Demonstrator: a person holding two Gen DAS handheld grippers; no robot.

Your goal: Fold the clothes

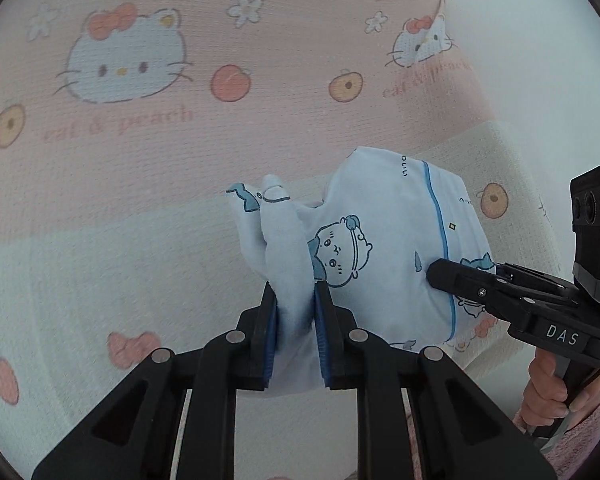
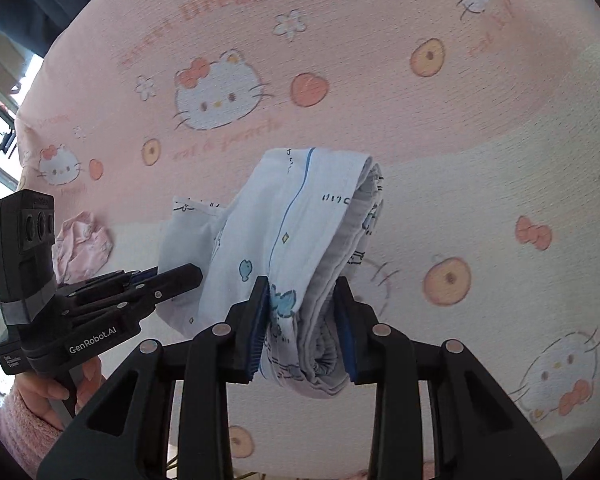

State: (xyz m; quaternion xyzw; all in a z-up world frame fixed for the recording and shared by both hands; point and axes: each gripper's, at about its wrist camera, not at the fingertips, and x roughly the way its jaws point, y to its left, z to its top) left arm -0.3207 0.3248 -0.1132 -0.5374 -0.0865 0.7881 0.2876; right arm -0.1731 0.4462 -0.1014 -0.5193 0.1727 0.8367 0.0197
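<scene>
The left gripper [image 1: 295, 334] is pinched narrow on a bunched, soft corner of the pale blue printed garment [image 1: 384, 248], cloth squeezed between its blue pads [image 1: 271, 332] and spilling out above them. The right gripper [image 2: 300, 332] stands a little wider, its jaws clamped on a thicker wad where several folded layers and a gathered waistband-like edge stack up. Both hands point steeply down, and the garment hangs between them, lifted off the bedsheet [image 1: 140, 168] rather than lying on it.

The relation that matters is this: the two grips sit side by side on the near edge of the cloth, the right one just beside the left, and the garment's length runs away from both claws, with its blue piping line going the same way. So the free far end lies straight ahead of the fingers, over the band where the pink of the sheet meets the cream. Neither hand is clearly nearer to that end. My guess is that the next move wants both hands travelling together, so that the far end lands flat first.

Further off, by the left hand [image 2: 52, 392], a small crumpled pink garment [image 2: 83, 246] lies on the sheet, well apart.
</scene>
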